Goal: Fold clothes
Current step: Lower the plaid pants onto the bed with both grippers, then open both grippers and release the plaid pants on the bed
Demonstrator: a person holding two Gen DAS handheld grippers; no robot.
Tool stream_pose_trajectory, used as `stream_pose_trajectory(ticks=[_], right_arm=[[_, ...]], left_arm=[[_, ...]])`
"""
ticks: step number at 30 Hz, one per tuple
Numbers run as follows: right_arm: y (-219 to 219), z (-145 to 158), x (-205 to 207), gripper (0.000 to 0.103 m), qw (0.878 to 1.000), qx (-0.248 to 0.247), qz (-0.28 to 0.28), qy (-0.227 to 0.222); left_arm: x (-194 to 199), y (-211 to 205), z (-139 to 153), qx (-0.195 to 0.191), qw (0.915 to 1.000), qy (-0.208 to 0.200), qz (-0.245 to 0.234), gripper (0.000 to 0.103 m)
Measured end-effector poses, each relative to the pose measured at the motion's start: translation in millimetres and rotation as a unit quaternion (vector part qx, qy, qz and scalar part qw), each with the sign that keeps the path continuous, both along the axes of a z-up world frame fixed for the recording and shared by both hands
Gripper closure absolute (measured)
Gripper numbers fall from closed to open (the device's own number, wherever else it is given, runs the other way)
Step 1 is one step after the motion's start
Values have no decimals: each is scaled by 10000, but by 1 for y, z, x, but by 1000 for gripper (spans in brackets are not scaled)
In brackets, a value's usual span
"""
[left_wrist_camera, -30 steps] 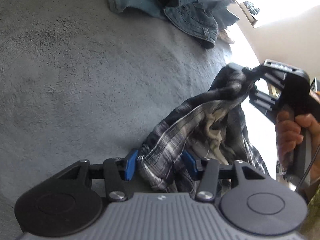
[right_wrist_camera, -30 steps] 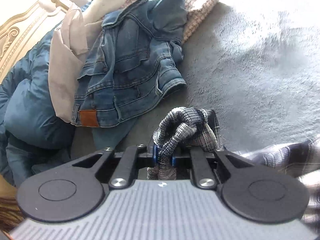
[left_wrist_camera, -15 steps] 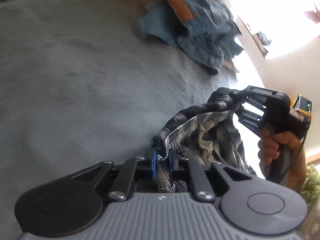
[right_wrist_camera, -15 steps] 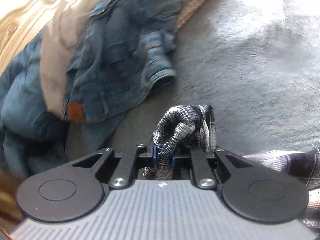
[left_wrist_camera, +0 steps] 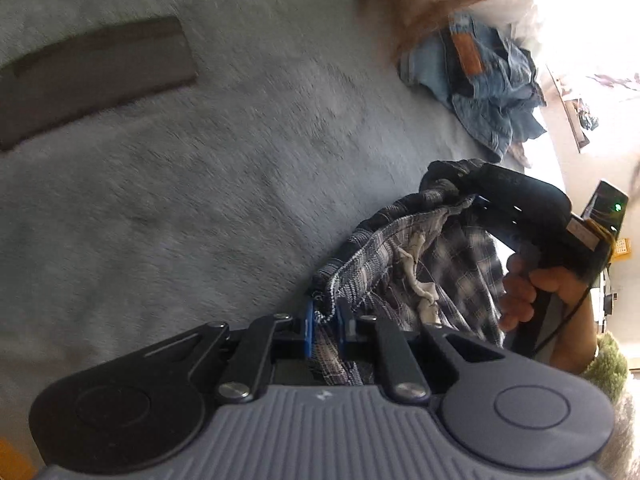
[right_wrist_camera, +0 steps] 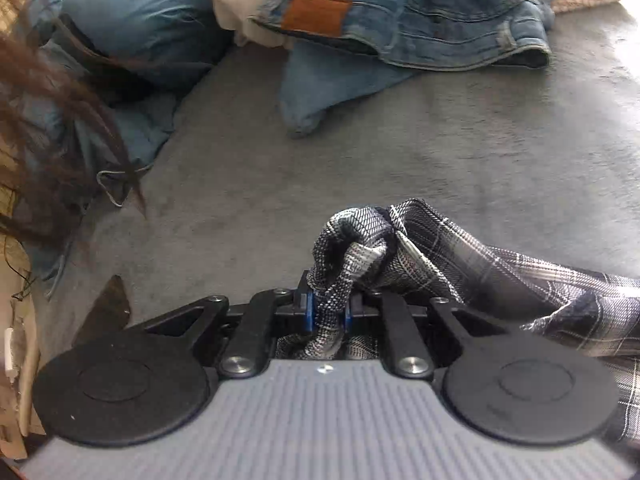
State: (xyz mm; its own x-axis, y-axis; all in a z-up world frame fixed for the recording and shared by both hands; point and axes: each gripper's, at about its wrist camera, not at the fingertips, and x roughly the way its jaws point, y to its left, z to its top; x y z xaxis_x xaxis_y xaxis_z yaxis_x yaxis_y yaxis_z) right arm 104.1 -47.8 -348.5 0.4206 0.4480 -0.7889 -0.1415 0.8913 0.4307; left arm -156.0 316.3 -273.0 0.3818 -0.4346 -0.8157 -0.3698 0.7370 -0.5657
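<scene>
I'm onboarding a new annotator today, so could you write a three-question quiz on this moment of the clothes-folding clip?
1. True or false: the left gripper is open and holds nothing.
2. Which garment is clamped in the right gripper? A) denim jacket B) plaid shirt C) blue puffer coat
3. Fill in: the cloth between the two grippers hangs above a grey ____.

Key
1. False: it is shut on the plaid shirt's edge.
2. B
3. blanket

Right gripper [right_wrist_camera: 328, 316] pinches a bunched plaid garment [right_wrist_camera: 440, 264] — denim jacket [right_wrist_camera: 420, 12] lies beyond on grey blanket [right_wrist_camera: 440, 140].
</scene>
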Motion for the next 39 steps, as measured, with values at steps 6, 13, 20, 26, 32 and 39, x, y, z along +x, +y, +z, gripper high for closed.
stream_pose_trajectory(ticks=[6,13,20,26,32,39], right_arm=[[37,1,11,91,9997,216,76,-41],[88,-16,36,91,9988,277,397,-106],[76,-9,30,74,9973,124,729,-5],[34,23,6,37,9962,-45,806,-325],[-13,28,7,33,9886,-1096,791,-657],[-5,-14,36,86,9623,-1792,1988,-488]], left_arm=[[-9,36,14,288,9993,-170,137,92],[-5,55,-5,807,9966,-155,55,91],[-6,59,-25,807,9953,165,-505,79],[-8,63,-24,879,9935,236,-677,66],[-9,60,-25,1033,9912,274,-786,64],[-10,53,-28,1331,9865,324,-896,64]])
